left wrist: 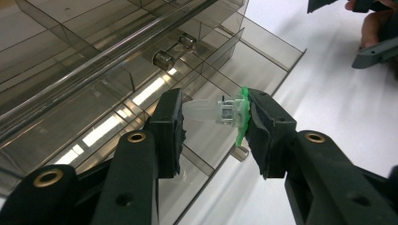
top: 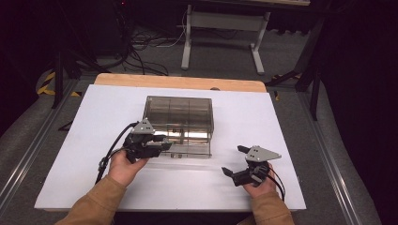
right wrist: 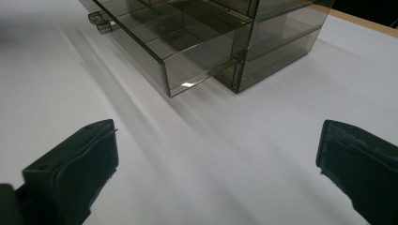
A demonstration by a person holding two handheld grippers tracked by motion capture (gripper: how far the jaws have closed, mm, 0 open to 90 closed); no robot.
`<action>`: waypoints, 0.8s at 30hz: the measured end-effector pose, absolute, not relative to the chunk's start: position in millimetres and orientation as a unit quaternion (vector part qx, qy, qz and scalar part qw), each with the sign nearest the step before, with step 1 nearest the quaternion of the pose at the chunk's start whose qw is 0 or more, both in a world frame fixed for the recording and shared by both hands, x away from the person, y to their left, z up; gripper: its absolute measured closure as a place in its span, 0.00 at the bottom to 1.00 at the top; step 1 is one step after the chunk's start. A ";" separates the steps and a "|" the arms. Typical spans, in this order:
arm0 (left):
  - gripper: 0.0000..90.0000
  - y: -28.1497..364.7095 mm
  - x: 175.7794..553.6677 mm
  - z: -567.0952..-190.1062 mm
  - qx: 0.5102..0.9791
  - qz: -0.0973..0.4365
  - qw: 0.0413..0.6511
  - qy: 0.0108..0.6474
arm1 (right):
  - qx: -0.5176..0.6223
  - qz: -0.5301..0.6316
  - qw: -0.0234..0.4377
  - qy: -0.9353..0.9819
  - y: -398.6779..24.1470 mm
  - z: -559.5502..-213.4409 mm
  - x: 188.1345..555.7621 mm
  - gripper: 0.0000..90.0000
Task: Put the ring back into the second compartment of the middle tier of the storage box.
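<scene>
A smoky clear plastic drawer cabinet (top: pixel 178 112) stands mid-table, its bottom drawer (top: pixel 187 150) pulled out toward me. My left gripper (top: pixel 165 142) hovers over that drawer's left part, shut on a small clear plastic part with a green flange (left wrist: pixel 220 112); the part spans both pads above the divided compartments (left wrist: pixel 206 140). My right gripper (top: pixel 233 160) rests at the table's front right with its jaws wide apart and nothing between them. The right gripper view looks at the drawer's corner (right wrist: pixel 187 70) from the side.
The white tabletop (top: pixel 75 140) has free room left and right of the cabinet. A wooden strip (top: pixel 178 82) runs along the far edge. Beyond it stand a white table frame (top: pixel 220 28) and cables on the floor.
</scene>
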State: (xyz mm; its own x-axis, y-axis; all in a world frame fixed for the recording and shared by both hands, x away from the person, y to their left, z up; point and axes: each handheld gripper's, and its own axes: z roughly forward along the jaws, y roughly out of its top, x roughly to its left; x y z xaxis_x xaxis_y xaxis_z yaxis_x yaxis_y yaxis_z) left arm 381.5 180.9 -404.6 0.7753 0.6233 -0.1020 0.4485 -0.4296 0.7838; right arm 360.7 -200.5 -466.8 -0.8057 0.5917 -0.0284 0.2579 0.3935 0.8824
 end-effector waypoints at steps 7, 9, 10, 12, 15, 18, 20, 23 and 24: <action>0.66 175.5 388.0 -409.5 0.839 0.106 0.419 0.331 | 0.260 0.485 0.172 0.817 -200.4 -466.9 360.7 0.00; 0.66 173.5 388.8 -411.2 0.837 0.100 0.418 0.337 | 0.260 0.485 0.171 0.817 -200.3 -466.9 360.7 0.00; 0.66 173.1 389.4 -411.8 0.838 0.103 0.417 0.337 | 0.259 0.485 0.172 0.817 -200.3 -466.9 360.7 0.00; 0.66 171.6 391.0 -413.4 0.837 0.103 0.417 0.340 | 0.259 0.485 0.172 0.817 -200.3 -466.8 360.6 0.00; 0.66 169.1 393.8 -416.0 0.837 0.100 0.412 0.346 | 0.258 0.486 0.173 0.817 -200.4 -466.8 360.6 0.00; 0.66 167.1 395.7 -417.3 0.837 0.104 0.408 0.349 | 0.258 0.486 0.172 0.817 -200.4 -466.8 360.6 0.00; 0.66 164.8 396.8 -418.5 0.836 0.102 0.408 0.352 | 0.257 0.486 0.172 0.818 -200.4 -466.8 360.6 0.00; 0.66 163.2 399.4 -419.0 0.839 0.111 0.401 0.351 | 0.257 0.486 0.171 0.817 -200.4 -466.8 360.6 0.00; 0.66 162.7 400.1 -419.3 0.838 0.110 0.401 0.352 | 0.258 0.486 0.171 0.818 -200.4 -466.8 360.7 0.00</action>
